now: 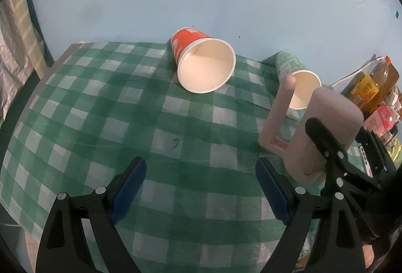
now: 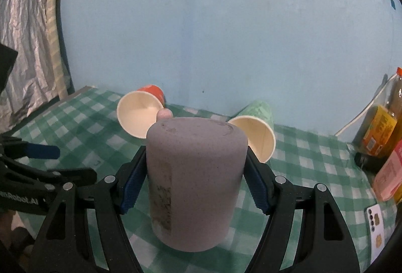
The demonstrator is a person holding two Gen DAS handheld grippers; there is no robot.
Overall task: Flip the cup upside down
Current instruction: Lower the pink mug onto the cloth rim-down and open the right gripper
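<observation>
A pale pink mug with a handle (image 2: 193, 182) stands upside down on the green checked tablecloth (image 1: 176, 122), flat base up. My right gripper (image 2: 193, 180) is shut on its sides, blue pads pressing both walls. The mug also shows in the left wrist view (image 1: 324, 132) at the right, its handle pointing left, with the right gripper's black fingers (image 1: 326, 144) on it. My left gripper (image 1: 201, 187) is open and empty, low over the cloth to the left of the mug.
A red paper cup (image 1: 203, 64) and a green paper cup (image 1: 296, 79) lie on their sides at the back near the blue wall. Bottles and packets (image 2: 382, 137) stand at the right edge, with a phone (image 2: 377, 225) on the cloth.
</observation>
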